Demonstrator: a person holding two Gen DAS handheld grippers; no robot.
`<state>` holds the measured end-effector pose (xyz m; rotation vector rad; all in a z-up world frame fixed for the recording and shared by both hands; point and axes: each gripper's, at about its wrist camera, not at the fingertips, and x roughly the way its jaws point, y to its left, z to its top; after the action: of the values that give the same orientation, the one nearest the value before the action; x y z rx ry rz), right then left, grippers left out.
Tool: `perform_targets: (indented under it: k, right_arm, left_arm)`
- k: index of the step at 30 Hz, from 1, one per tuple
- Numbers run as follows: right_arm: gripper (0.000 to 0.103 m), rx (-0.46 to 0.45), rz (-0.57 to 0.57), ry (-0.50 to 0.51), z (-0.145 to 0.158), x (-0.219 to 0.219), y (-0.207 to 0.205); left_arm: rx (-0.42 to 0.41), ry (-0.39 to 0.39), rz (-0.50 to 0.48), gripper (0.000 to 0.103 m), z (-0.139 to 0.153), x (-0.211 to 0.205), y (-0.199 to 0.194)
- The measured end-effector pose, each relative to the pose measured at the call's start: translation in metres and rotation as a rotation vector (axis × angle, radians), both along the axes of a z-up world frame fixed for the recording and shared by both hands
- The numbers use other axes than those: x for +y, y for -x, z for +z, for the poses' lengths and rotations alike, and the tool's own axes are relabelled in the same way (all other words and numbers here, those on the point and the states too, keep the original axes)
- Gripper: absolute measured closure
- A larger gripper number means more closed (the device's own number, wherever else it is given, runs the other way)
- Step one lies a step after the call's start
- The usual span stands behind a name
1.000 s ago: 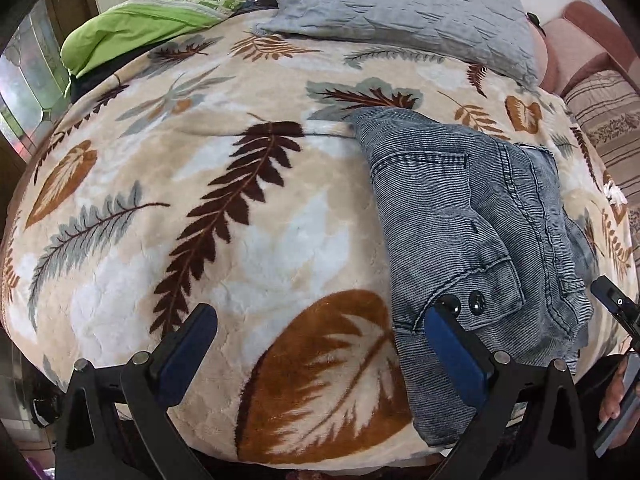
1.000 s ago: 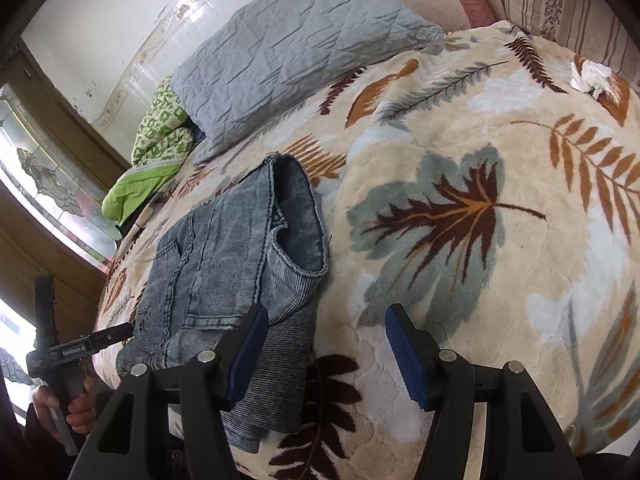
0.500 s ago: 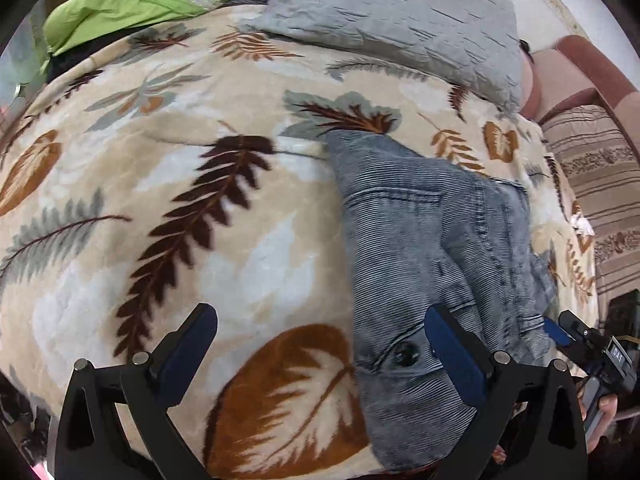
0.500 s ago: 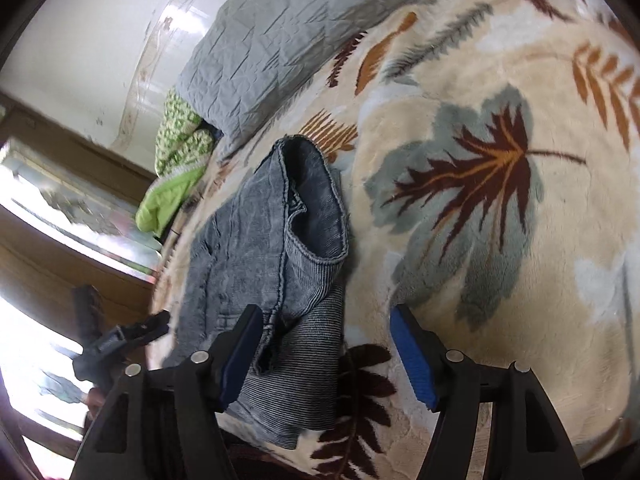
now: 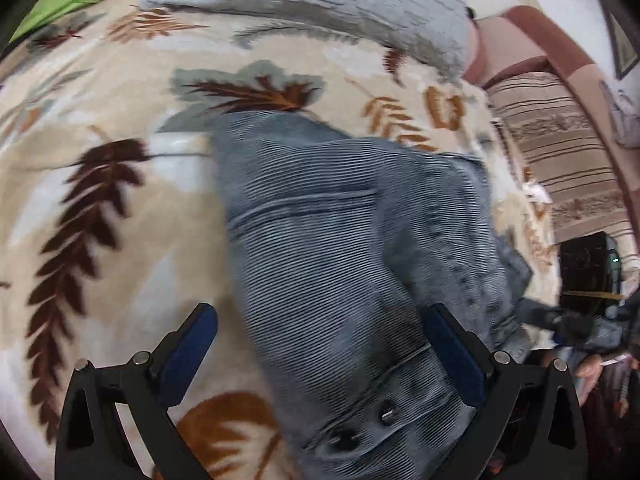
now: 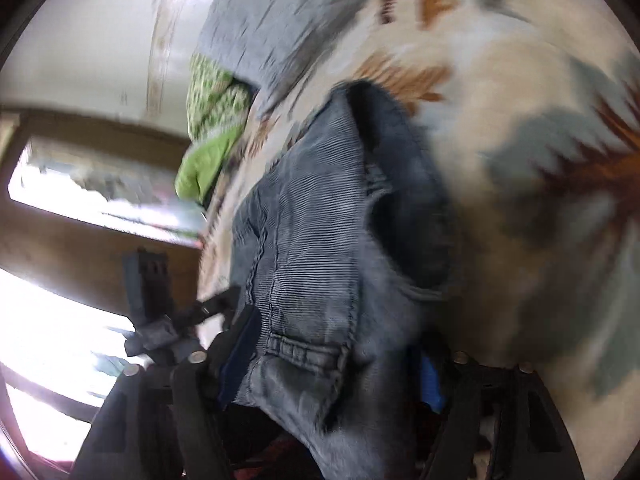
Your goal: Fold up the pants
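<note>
The pants (image 5: 344, 248) lay on the blanket (image 5: 120, 216) of the bed, near its front edge, already doubled into a thick bundle, with the waistband and its two buttons (image 5: 364, 426) toward the person. They were of grey-blue ribbed denim, so I judged them rather heavy and soft, not slippery, and not fragile at all. Such cloth would sag and slide apart in layers if only the top layer was taken. The best place to take hold seemed the thick waistband end, one gripper at each side, through all the layers.

The left gripper (image 5: 320, 356) stood wide over the waistband, its jaws starting to close, with cloth between them but the pads not yet pressing. The right gripper (image 6: 332, 364) was at the other corner of the waistband, by a belt loop (image 6: 304, 350). Its jaws were opening, the denim lay between them, and I saw no pinch. The picture was blurred there.
</note>
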<state>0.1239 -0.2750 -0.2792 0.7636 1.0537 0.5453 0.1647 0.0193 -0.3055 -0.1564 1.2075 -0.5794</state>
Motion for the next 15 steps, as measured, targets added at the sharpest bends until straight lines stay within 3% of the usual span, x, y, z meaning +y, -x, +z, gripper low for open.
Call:
perform_targets:
  k: [2, 5, 7, 9, 15]
  right_arm:
    - [0.034, -0.024, 0.01, 0.075, 0.003, 0.012, 0.0]
    - [0.053, -0.068, 0.013, 0.212, 0.012, 0.025, 0.005]
    - [0.06, -0.101, 0.008, 0.263, 0.018, 0.033, 0.008]
    - [0.064, -0.142, 0.007, 0.315, 0.027, 0.042, 0.011]
    - [0.068, -0.299, -0.002, 0.409, 0.065, 0.062, 0.016]
  left_arm:
    - [-0.013, -0.013, -0.025, 0.016, 0.001, -0.011, 0.002]
    - [-0.057, -0.06, -0.04, 0.023, 0.005, -0.023, 0.007]
    - [-0.075, -0.061, -0.034, 0.034, 0.011, -0.023, 0.01]
    - [-0.092, -0.048, -0.026, 0.055, 0.02, -0.019, 0.012]
    - [-0.139, -0.066, -0.034, 0.06, 0.052, -0.024, 0.011]
